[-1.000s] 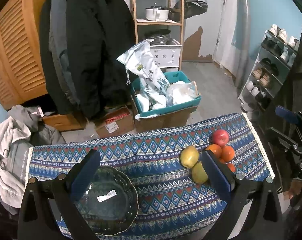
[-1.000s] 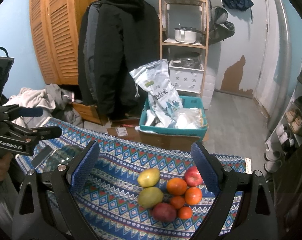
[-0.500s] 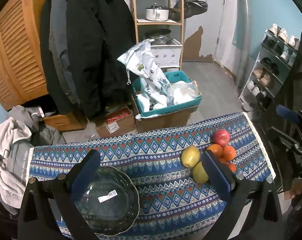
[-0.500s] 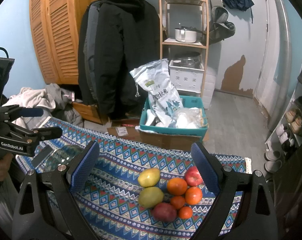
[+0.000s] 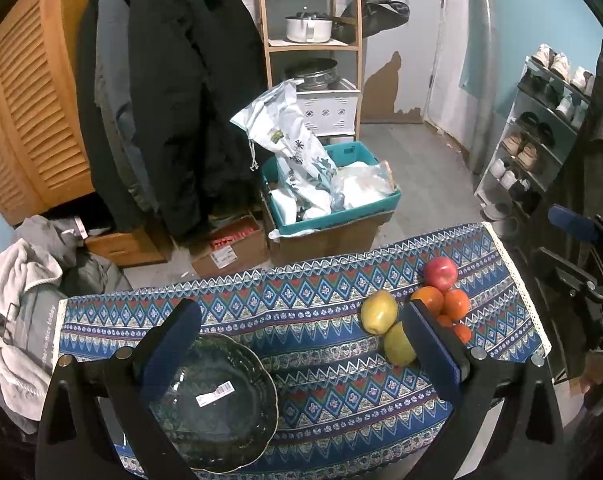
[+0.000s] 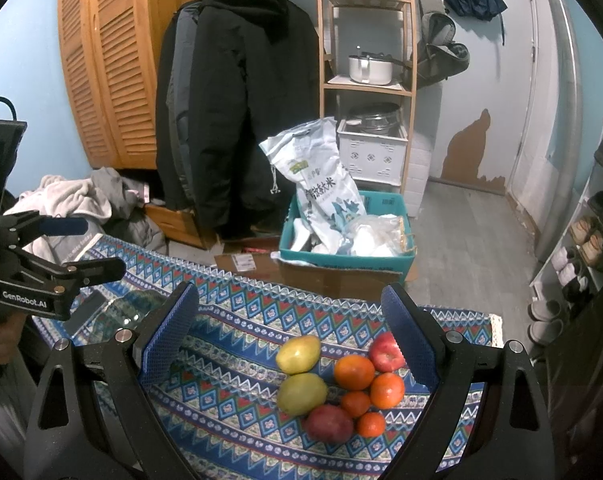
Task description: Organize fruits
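Yellow-green mangoes (image 6: 298, 354) (image 6: 302, 394) lie side by side on the patterned tablecloth (image 6: 237, 392), long axes running roughly left-right and slightly tilted in your right wrist view. Just right of them sit oranges (image 6: 354, 371), touching each other, with a red apple (image 6: 386, 352) at the back and a darker red fruit (image 6: 328, 424) at the front. Your right claw (image 6: 289, 340) hangs above the pile, jaws spread wide, holding nothing. Your left claw (image 5: 299, 350) is also wide apart and empty, over the cloth between the glass bowl (image 5: 217, 400) and the fruit. Bowl sits on the cloth's left end, well apart from the pile, sticker inside. Behind the table: teal crate (image 6: 389, 256) with bags on cardboard, black coats (image 6: 237, 112), wooden shelf (image 6: 367, 84) with pot, shoe rack (image 5: 541, 128), grey floor.
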Demonstrator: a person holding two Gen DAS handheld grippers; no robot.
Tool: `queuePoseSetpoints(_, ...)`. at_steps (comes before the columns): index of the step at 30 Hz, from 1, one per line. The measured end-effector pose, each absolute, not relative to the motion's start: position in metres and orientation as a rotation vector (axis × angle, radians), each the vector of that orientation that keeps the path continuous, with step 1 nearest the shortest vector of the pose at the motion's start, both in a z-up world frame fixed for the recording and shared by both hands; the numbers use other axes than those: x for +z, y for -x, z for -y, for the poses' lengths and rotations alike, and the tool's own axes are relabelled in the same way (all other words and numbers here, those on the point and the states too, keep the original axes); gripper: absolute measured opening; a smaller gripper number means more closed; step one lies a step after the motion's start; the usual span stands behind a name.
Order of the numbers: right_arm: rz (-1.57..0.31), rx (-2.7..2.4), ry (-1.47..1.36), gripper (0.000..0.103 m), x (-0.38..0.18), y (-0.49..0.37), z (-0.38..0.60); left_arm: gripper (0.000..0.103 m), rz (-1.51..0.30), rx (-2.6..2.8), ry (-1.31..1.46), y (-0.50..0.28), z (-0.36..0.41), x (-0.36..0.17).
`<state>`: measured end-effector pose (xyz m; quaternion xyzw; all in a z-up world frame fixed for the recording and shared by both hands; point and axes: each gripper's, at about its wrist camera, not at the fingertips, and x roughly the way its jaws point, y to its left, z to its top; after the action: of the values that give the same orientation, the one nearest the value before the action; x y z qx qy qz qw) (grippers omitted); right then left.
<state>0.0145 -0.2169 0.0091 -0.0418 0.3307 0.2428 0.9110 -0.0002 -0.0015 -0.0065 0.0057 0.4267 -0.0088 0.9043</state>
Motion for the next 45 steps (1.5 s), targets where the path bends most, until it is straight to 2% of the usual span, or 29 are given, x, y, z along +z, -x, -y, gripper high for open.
queuePoseSetpoints(45, -0.69, 0.5, 0.085, 0.091, 0.0094, -0.015, 0.217, 0.102, -0.885, -0.027, -0.026, 0.0046, 0.0079, -0.0094)
